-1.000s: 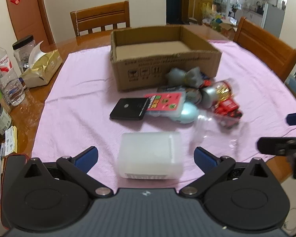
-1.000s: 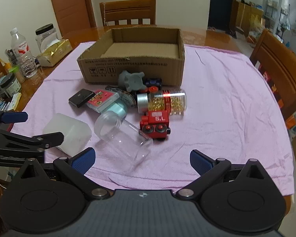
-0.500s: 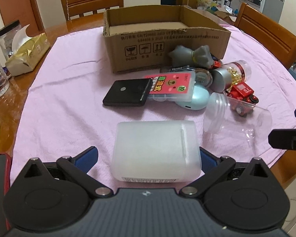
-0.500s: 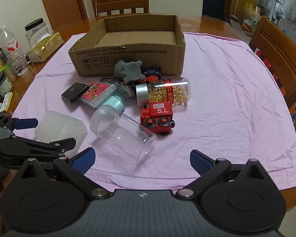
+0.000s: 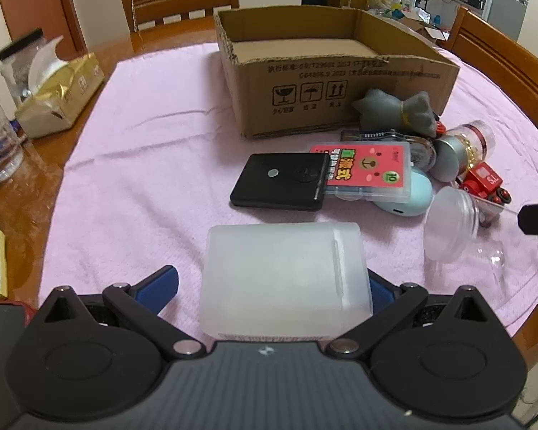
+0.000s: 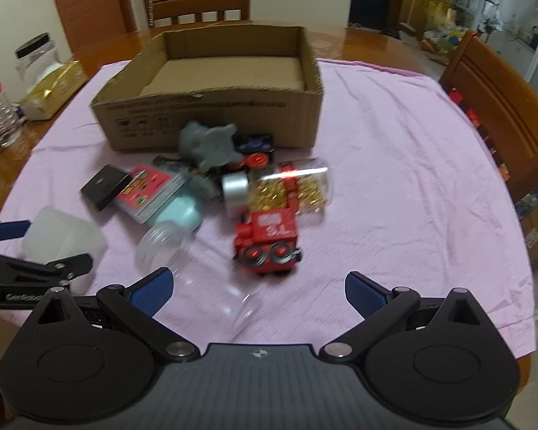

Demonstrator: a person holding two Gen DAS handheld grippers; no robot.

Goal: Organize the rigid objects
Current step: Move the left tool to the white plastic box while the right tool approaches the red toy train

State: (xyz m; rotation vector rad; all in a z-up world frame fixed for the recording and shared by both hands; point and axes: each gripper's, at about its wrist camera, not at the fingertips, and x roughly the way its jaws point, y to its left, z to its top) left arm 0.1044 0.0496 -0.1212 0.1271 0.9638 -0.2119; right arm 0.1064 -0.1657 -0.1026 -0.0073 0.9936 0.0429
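A frosted white plastic box (image 5: 285,276) lies on the pink cloth between the fingers of my open left gripper (image 5: 269,286); the jaws stand wide on either side of it. It also shows in the right wrist view (image 6: 62,242). My right gripper (image 6: 258,288) is open above a clear plastic jar (image 6: 197,268) lying on its side, with a red toy train (image 6: 267,243) just ahead. An open cardboard box (image 6: 218,86) stands behind the pile and looks empty.
The pile holds a black flat case (image 5: 281,181), a pink card case (image 5: 367,173), a light blue case (image 5: 409,197), a grey toy (image 5: 394,111) and a jar of gold beads (image 6: 294,188). A tissue pack (image 5: 59,95) and bottles stand left. Chairs surround the table.
My left gripper has moved forward so the white box now sits between its fingers. My right gripper has moved forward and down toward the clear jar and the train.
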